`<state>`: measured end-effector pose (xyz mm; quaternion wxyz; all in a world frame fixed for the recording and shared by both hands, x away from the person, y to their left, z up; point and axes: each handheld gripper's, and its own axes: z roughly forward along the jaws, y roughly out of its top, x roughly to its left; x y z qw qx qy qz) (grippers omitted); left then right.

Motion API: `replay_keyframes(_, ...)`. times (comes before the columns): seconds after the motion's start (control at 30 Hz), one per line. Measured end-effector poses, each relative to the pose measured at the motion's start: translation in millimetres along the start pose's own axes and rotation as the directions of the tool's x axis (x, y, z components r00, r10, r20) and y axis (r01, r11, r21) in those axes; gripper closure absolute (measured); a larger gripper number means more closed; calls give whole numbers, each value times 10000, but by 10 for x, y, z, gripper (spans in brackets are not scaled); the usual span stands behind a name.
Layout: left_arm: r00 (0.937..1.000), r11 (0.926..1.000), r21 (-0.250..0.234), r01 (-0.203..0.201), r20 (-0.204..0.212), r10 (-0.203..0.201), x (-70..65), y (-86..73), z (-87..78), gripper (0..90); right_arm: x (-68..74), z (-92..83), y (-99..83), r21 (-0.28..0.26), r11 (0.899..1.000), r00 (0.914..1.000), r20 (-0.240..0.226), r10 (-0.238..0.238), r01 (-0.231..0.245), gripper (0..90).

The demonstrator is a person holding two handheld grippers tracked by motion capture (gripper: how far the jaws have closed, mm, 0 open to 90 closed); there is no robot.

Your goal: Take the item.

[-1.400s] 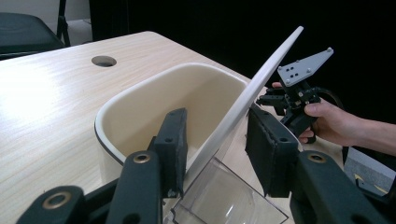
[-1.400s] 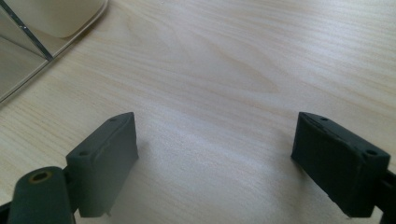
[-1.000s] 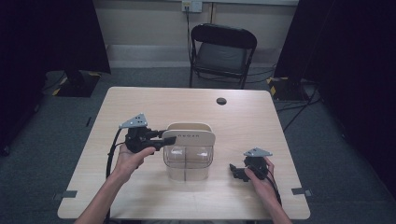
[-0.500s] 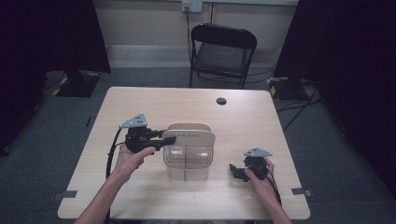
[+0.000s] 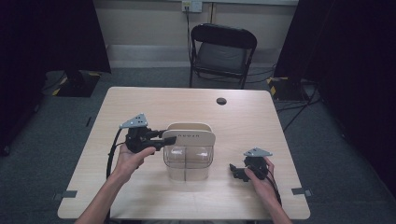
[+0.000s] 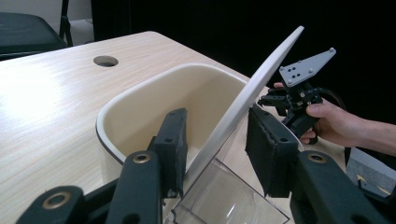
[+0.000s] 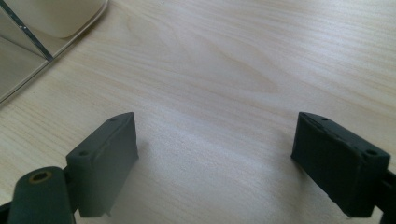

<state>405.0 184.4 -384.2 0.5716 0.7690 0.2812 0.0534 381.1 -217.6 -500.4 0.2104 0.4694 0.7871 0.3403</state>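
A cream lid [image 5: 189,137] stands tilted on edge over a clear plastic box [image 5: 187,163] at the table's middle. Behind the lid lies a cream tub [image 6: 154,100] with a dark rim. My left gripper [image 5: 169,139] reaches in from the left and is shut on the lid [image 6: 252,88], which slants between its two black pads [image 6: 173,140]. My right gripper [image 5: 235,171] rests low on the table to the right of the box, held in a hand. It is open, with bare wood between its pads [image 7: 109,158].
The light wood table [image 5: 261,121] has a round cable hole [image 5: 221,101] near its far edge. A black folding chair [image 5: 223,51] stands behind the table. The other hand with its gripper [image 6: 299,100] shows beyond the lid in the left gripper view.
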Motion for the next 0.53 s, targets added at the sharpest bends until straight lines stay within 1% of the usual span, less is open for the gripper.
replay_keyframes(0.17, 10000, 10000, 37, 6, -29, -6, -8, 7, -1, 586, 0, 0, 0, 0, 10000, 10000, 0, 1, -1, 135)
replay_keyframes(0.33, 9999, 10000, 9, 74, 84, -75, 0, 17, -5, 585, 0, -1, 0, 6, 10000, 10000, 15, 1, -1, 135)
replay_keyframes(0.53, 10000, 10000, 2, -24, 41, 24, 2, 15, 6, 582, 0, -1, 0, 5, 10000, 10000, 16, 1, -1, 135)
